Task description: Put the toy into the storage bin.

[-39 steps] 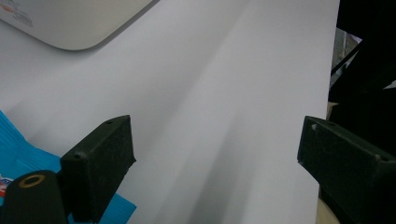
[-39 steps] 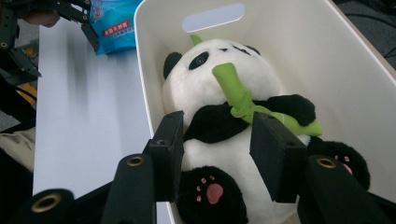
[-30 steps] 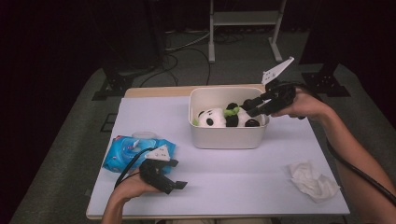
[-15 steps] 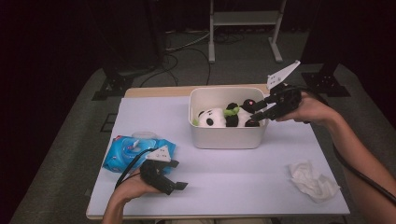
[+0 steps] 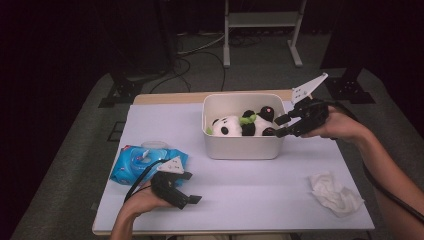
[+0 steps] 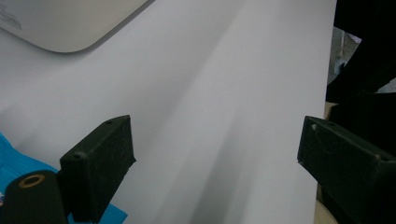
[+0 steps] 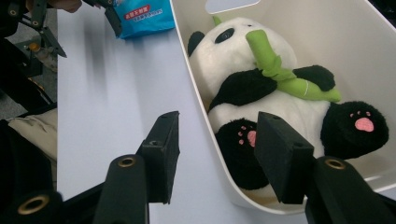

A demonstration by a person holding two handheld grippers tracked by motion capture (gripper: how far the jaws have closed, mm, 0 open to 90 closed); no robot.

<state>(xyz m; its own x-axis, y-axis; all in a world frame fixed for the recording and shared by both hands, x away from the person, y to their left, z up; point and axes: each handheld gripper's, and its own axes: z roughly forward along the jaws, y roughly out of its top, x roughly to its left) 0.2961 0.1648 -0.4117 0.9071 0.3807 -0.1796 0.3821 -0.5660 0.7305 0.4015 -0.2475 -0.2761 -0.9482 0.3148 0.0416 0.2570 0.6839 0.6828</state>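
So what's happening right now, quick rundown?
Right gripper open at the bin rim, jaws just widened, nothing held. Left gripper open, empty. Panda lying inside the bin. Nothing in the way.

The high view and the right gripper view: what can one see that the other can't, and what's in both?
High view alone: the crumpled tissue near the table's right corner, the metal stand on the floor behind, and the right gripper seen from outside, jaws open at the bin's right end.

Right gripper view alone: close detail, such as the panda's pink paw pads and the print on the blue pack.

Both: the white bin, the panda with its green bamboo, the blue pack, and the left gripper.
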